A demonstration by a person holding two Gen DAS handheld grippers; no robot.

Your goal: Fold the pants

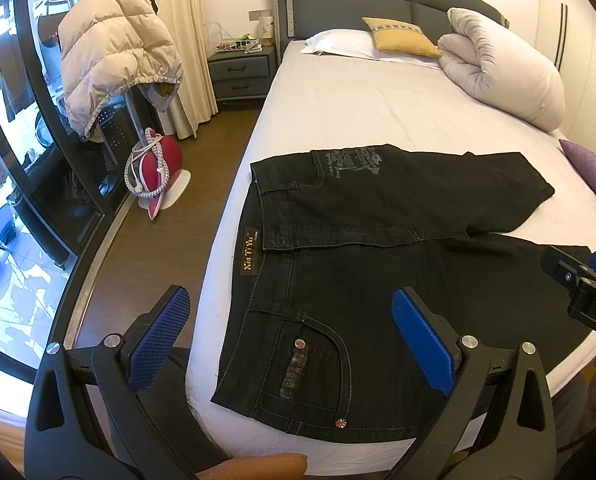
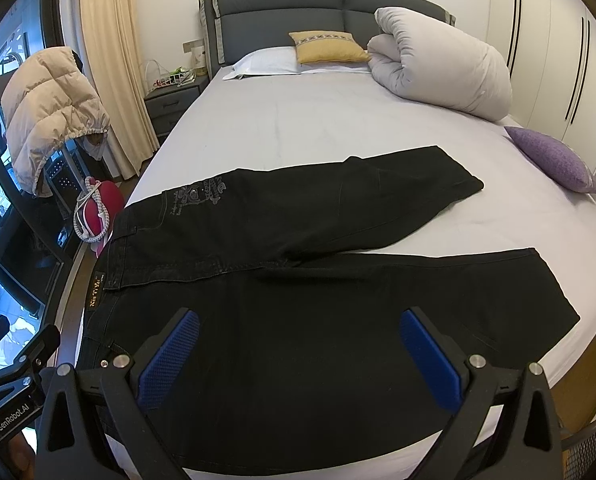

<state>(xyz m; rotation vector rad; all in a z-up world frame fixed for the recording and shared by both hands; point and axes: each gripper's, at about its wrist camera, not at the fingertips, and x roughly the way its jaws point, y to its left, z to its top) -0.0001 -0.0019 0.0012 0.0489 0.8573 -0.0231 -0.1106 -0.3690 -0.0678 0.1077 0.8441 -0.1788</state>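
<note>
While spread wide above the near edge of the bed (image 2: 298, 120), left gripper (image 1: 294, 344) with blue pads (image 1: 158, 340) far apart, nothing between them, no cloth touched. One finger out past the bed's near left corner over the wooden floor (image 1: 146, 264); the other over the waistband end of the black pants (image 1: 377, 280), above the front pocket with its metal rivets. Right gripper (image 2: 298, 356) likewise released, fingers (image 2: 429, 360) splayed over the near leg, grasping nothing, hovering clear of the fabric as far as can be told. Pants flat across the near part of the bed, waistband toward the left edge, legs running toward the right edge and fanned apart: far leg angled toward the purple cushion (image 2: 553, 160), near leg along the near edge. Rolled white duvet (image 2: 441, 68), yellow cushion (image 2: 325, 46) and white pillow (image 2: 266, 62) up by the headboard, well apart from the pants.
</note>
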